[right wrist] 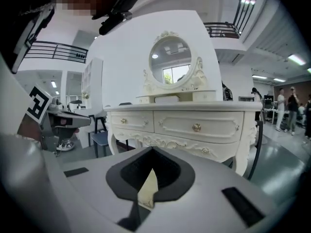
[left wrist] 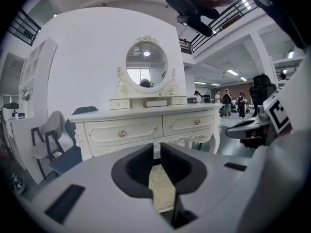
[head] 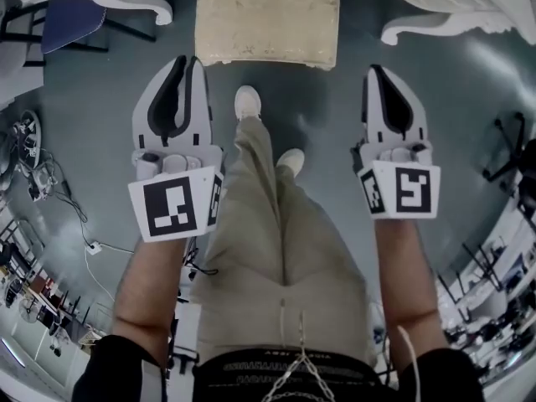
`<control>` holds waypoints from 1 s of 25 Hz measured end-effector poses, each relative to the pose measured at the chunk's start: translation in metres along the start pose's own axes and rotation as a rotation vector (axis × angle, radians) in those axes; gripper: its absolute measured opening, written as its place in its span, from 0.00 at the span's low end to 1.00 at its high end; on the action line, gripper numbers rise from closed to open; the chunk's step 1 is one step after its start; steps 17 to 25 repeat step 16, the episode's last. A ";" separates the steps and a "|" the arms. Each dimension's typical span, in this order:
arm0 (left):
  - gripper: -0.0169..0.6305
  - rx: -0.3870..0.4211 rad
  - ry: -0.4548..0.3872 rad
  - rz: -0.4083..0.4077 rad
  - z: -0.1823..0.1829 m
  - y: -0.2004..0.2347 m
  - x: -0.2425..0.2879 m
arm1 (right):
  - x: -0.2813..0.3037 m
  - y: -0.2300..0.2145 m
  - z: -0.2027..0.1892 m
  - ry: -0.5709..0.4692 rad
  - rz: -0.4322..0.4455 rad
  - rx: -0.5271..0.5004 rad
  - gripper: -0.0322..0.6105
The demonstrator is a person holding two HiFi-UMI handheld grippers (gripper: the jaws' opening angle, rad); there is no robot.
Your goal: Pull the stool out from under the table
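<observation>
**Stool still tucked in, both grippers closed and empty**

The stool (head: pixel 268 19) stands straight ahead of us on the grey floor (head: pixel 100 124), between the two curled front legs of the white dressing table (head: pixel 435 23). Its cream padded seat faces us with the near edge free. Its far part runs out of the head view, and we cannot see its legs.

Our left gripper (head: pixel 180 65) and right gripper (head: pixel 381 74) hover short of it, one to each side. Each has its jaws pressed together with nothing between them.

We judge the cushion soft and yielding, so a pinch on the padding alone would likely slip. The frame beneath probably runs stiff and fairly heavy. We would open both jaws and take the seat's firm near rim at its two corners. A level pull should let it slide on the smooth floor without tipping or knocking the table legs.
</observation>
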State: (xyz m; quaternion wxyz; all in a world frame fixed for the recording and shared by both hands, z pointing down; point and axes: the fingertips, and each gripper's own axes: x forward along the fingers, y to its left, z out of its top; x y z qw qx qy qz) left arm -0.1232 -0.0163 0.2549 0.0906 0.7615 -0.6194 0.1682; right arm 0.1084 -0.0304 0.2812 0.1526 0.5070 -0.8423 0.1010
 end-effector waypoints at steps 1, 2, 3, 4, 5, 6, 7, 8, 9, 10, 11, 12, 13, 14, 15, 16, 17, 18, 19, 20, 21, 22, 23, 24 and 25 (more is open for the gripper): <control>0.10 0.006 0.003 0.000 0.000 -0.002 -0.002 | -0.002 0.004 0.005 -0.005 0.007 0.003 0.05; 0.10 0.010 0.008 0.003 -0.001 -0.004 -0.003 | -0.004 0.008 0.009 -0.009 0.014 0.011 0.05; 0.10 0.008 0.010 0.011 -0.002 -0.004 -0.003 | -0.004 0.011 0.013 -0.011 0.021 0.017 0.05; 0.10 0.003 0.011 0.020 -0.001 -0.004 -0.004 | -0.004 0.014 0.015 -0.010 0.028 0.018 0.05; 0.10 0.002 0.011 0.029 -0.001 -0.004 -0.004 | -0.004 0.015 0.015 -0.008 0.033 0.012 0.05; 0.10 0.008 0.012 0.033 -0.001 -0.005 -0.004 | -0.003 0.014 0.014 -0.006 0.038 0.001 0.05; 0.10 0.016 0.014 0.034 -0.001 -0.006 -0.004 | -0.003 0.013 0.012 -0.004 0.041 -0.008 0.05; 0.10 0.022 0.019 0.034 -0.003 -0.008 -0.004 | -0.002 0.012 0.010 -0.001 0.044 -0.014 0.05; 0.10 0.024 0.026 0.034 -0.005 -0.009 -0.004 | -0.002 0.011 0.008 0.001 0.046 -0.015 0.05; 0.10 0.024 0.033 0.035 -0.007 -0.010 -0.004 | -0.001 0.012 0.005 0.004 0.049 -0.014 0.05; 0.10 0.023 0.041 0.035 -0.009 -0.011 -0.006 | -0.001 0.014 0.002 0.008 0.053 -0.013 0.05; 0.10 0.024 0.047 0.034 -0.011 -0.011 -0.007 | -0.002 0.015 0.000 0.011 0.057 -0.011 0.05; 0.10 0.026 0.050 0.033 -0.012 -0.011 -0.008 | -0.002 0.017 -0.002 0.014 0.061 -0.009 0.05; 0.10 0.031 0.054 0.032 -0.013 -0.011 -0.009 | -0.002 0.018 -0.004 0.016 0.065 -0.007 0.05; 0.10 0.035 0.057 0.032 -0.014 -0.010 -0.009 | -0.002 0.020 -0.005 0.017 0.069 -0.004 0.05; 0.10 0.040 0.060 0.032 -0.015 -0.009 -0.009 | -0.002 0.021 -0.007 0.018 0.072 -0.001 0.05; 0.10 0.040 0.060 0.032 -0.015 -0.009 -0.009 | -0.002 0.021 -0.007 0.018 0.072 -0.001 0.05; 0.10 0.040 0.060 0.032 -0.015 -0.009 -0.009 | -0.002 0.021 -0.007 0.018 0.072 -0.001 0.05; 0.10 0.040 0.060 0.032 -0.015 -0.009 -0.009 | -0.002 0.021 -0.007 0.018 0.072 -0.001 0.05; 0.10 0.040 0.060 0.032 -0.015 -0.009 -0.009 | -0.002 0.021 -0.007 0.018 0.072 -0.001 0.05; 0.10 0.040 0.060 0.032 -0.015 -0.009 -0.009 | -0.002 0.021 -0.007 0.018 0.072 -0.001 0.05; 0.10 0.040 0.060 0.032 -0.015 -0.009 -0.009 | -0.002 0.021 -0.007 0.018 0.072 -0.001 0.05; 0.10 0.040 0.060 0.032 -0.015 -0.009 -0.009 | -0.002 0.021 -0.007 0.018 0.072 -0.001 0.05; 0.10 0.040 0.060 0.032 -0.015 -0.009 -0.009 | -0.002 0.021 -0.007 0.018 0.072 -0.001 0.05; 0.10 0.040 0.060 0.032 -0.015 -0.009 -0.009 | -0.002 0.021 -0.007 0.018 0.072 -0.001 0.05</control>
